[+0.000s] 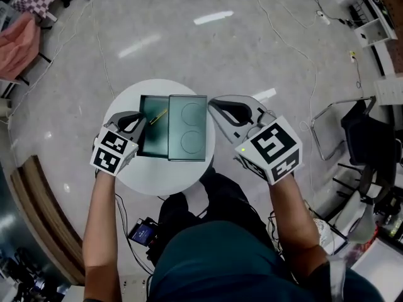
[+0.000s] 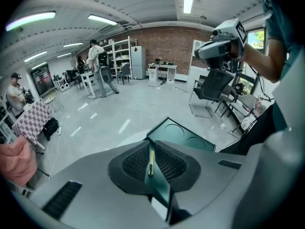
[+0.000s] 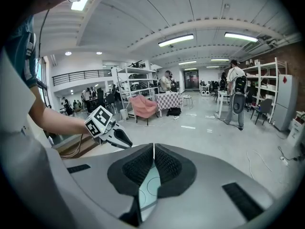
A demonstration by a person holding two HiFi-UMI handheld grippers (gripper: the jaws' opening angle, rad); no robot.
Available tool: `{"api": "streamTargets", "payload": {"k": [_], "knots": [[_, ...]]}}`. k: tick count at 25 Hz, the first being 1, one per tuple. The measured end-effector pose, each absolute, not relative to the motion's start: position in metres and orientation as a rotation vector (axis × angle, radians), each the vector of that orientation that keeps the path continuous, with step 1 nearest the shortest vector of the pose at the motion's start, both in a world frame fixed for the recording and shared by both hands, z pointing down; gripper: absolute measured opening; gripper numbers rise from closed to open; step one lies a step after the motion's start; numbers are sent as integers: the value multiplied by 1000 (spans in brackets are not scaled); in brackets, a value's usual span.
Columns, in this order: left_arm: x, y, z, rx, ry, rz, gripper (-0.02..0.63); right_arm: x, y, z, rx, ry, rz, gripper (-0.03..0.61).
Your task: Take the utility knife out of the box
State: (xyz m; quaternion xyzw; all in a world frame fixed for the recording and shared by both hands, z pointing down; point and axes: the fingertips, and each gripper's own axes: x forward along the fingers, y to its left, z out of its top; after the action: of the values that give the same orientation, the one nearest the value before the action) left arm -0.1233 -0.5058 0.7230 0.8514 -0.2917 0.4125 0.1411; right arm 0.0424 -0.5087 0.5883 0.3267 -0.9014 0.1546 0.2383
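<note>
**Q:** Here, where does the utility knife [image 1: 158, 115] lie?

**A:** Slantwise inside the open box [image 1: 153, 145] on the round worktop [image 1: 157, 175]. The lid [image 1: 187, 128] sits to the right, so you can reach the knife from above.

**Q:** And the tongs?

**A:** Your left tongs [image 1: 140, 121] and right tongs [image 1: 214, 104] are both clenched on nothing and flank the box. The left, nearer the knife, probably has to part its jaws before grasping.

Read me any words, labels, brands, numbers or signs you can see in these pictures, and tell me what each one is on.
No readable text anywhere.
Marker cubes: black-and-white square patterns, no letters.
Box lid: two circles, no words.
Red mark on the white cabinet: too small to read.
</note>
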Motion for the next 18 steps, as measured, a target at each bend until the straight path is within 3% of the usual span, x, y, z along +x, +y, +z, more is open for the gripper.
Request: {"api": "streamTargets", "payload": {"k": [4,18], "knots": [[-112,-521,766,2420,-792,1283,30,63,-525,615,907,-2443,450,40],[-80,-545,905,2271,-531,1721,186,119,-559,697,927,-2367,560,40]]}}
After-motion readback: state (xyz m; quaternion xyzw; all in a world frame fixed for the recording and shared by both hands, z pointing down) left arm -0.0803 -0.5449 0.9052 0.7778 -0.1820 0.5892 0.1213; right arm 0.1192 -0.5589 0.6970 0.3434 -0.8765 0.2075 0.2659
